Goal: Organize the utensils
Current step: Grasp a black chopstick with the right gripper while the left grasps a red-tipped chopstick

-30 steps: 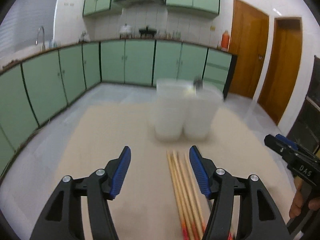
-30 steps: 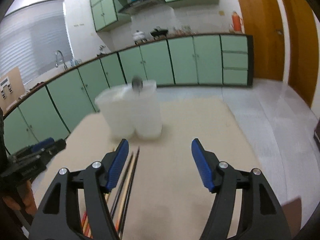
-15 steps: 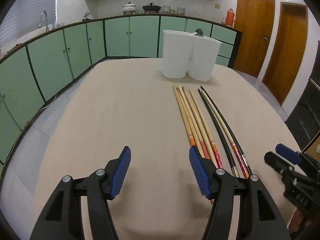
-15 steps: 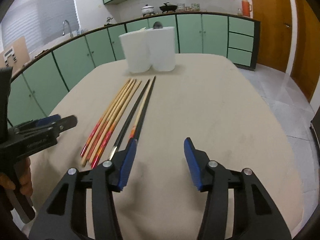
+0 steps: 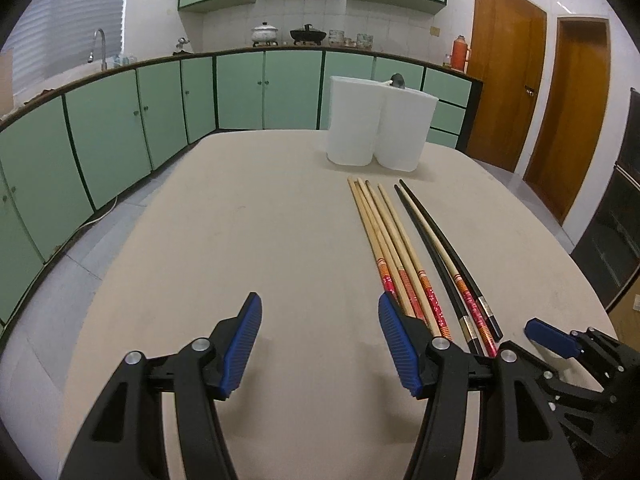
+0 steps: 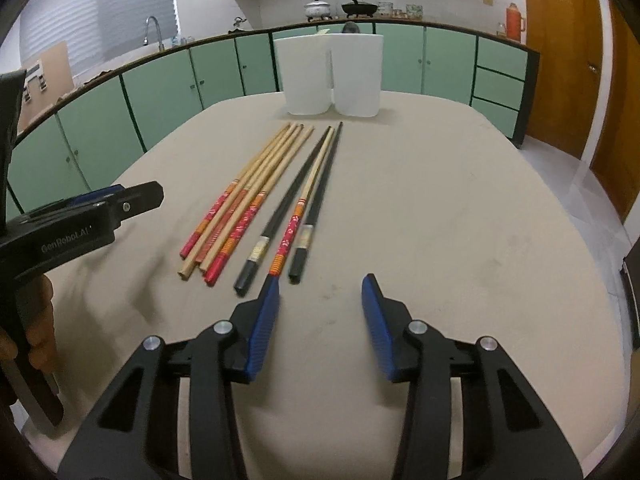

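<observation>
Approach to the chopsticks; nothing picked up yet.

Nearest me, my right gripper [image 6: 320, 320] hovers over the bare desk [image 6: 440, 220], jaws closing with nothing between them; its left pad sits just short of the butt ends of the dark chopsticks [image 6: 312, 184]. My left gripper [image 5: 320, 344] stands agape and empty, its right finger overlapping the near ends of the bamboo chopsticks [image 5: 390, 240] in view; contact cannot be confirmed. Both bundles lie flat, side by side, tips pointing away. Beyond the tips stands the white holder [image 6: 332, 76], two compartments, something grey already poking out. Judgement: step in hand is reach-to-grasp. Next move calls for lowering onto one stick's end, pinching, then tipping it upright for the holder.
</observation>
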{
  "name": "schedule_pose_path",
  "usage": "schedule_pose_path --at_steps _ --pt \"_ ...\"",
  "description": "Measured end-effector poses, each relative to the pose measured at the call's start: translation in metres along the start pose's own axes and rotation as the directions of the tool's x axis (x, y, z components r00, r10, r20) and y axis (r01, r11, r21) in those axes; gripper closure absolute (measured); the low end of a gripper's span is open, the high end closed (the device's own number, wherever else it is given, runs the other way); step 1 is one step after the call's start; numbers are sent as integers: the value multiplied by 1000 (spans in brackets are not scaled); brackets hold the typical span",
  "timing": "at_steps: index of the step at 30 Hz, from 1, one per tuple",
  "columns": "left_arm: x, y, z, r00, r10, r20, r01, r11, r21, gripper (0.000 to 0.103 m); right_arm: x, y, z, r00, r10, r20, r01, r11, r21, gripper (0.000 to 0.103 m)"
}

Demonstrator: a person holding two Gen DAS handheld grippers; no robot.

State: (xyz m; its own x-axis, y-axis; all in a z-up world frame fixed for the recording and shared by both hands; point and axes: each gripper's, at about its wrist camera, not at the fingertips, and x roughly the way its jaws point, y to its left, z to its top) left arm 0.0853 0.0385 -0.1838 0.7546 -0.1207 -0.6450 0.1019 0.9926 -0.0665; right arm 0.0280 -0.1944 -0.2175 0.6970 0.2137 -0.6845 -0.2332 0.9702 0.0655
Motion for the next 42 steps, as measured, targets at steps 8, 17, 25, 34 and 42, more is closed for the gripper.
schedule_pose_path --at_steps 8,17,25,34,42 --pt "-1 -3 -3 1000 -2 -4 2 1000 9 43 8 2 5 1000 -13 11 13 1000 9 69" --pt "8 -20 -13 998 -39 -58 41 998 40 43 13 -6 8 999 -48 18 48 999 23 97" --pt "14 -27 -14 995 -47 -88 52 997 58 43 15 -12 8 999 -42 20 41 999 36 97" --pt "21 -35 -18 992 -22 -121 31 997 75 46 17 -12 8 999 -35 21 35 999 41 97" --pt "24 -39 -19 994 -13 -112 21 997 77 64 19 -12 10 1000 -20 24 19 998 53 95"
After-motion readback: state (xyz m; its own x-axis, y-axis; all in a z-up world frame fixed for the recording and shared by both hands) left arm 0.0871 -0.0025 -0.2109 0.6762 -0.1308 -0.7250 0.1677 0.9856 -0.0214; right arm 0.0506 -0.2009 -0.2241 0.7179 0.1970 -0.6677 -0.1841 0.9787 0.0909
